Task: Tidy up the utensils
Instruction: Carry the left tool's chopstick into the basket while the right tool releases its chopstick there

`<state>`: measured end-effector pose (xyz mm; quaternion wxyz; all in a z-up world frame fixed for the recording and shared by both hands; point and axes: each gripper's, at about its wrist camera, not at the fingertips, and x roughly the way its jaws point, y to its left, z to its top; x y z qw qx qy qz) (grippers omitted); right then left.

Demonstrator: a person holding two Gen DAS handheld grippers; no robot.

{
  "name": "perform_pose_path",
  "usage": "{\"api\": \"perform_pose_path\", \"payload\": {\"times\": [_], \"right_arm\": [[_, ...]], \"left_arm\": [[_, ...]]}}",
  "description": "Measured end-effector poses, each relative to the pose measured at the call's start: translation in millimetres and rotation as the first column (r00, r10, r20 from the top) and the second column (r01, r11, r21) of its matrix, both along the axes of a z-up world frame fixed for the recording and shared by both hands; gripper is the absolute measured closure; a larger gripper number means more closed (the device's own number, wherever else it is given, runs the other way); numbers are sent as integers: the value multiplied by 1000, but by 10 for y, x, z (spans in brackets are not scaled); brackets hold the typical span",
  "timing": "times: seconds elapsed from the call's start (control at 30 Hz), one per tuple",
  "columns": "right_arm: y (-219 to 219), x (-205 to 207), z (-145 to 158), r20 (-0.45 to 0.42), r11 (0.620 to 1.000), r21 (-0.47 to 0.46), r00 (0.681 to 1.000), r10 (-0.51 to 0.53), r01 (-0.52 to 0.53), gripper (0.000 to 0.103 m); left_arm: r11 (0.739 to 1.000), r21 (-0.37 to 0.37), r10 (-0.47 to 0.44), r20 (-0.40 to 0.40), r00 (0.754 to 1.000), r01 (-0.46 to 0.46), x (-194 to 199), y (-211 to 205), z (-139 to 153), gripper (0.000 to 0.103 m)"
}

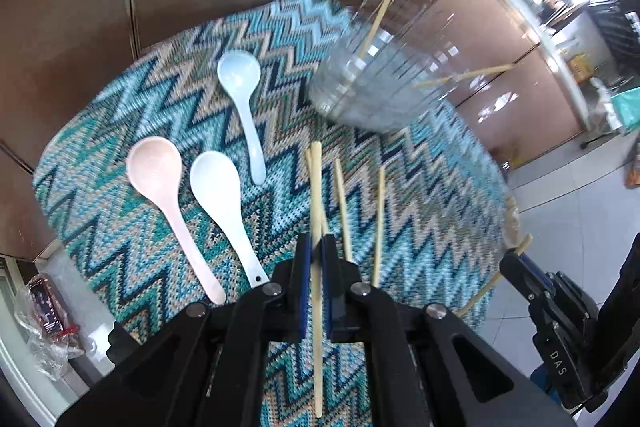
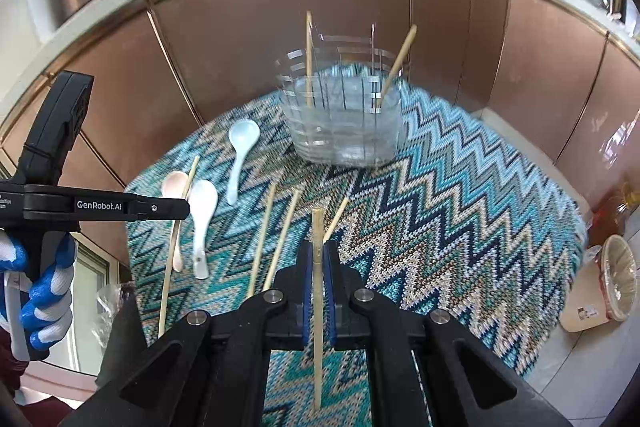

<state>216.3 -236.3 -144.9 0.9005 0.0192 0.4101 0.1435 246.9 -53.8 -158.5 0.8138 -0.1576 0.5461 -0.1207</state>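
Right wrist view, left gripper (image 2: 182,207) marked "GenRobot.AI", both grippers clamping one chopstick (image 2: 317,291) each

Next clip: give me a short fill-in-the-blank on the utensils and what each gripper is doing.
1. Each gripper, left gripper and right gripper, is shut on one ____.
2. The number of spoons lying on the zigzag cloth is ____.
3. The clear holder already has ____ chopsticks standing in it.

Missing words: chopstick; three; two
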Motion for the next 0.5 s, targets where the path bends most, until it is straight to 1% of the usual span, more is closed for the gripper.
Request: {"api": "perform_pose_path", "payload": {"times": [0.13,0.23,0.37,0.43,0.5], "right_arm": [[85,-262,258,88,1000,0,996,-6,6,97],[126,-377,447,154,1000,6,988,-7,6,97],[122,-397,690,231,1000,30,973,-13,6,97],[97,-372,816,265,999,43,964,-16,5,97],[72,-310,957,306,998,58,952,-21,3,97]], "left_arm": [[999,-39,14,107,994,-10,-197,54,330,99],[998,-56,21,201,979,-10,-289,57,608,99],[998,-68,21,318,948,1,-320,56,971,99],[997,-82,25,355,934,5,-262,49,1099,99],[995,-100,37,402,915,3,-178,33,1256,99]]}}
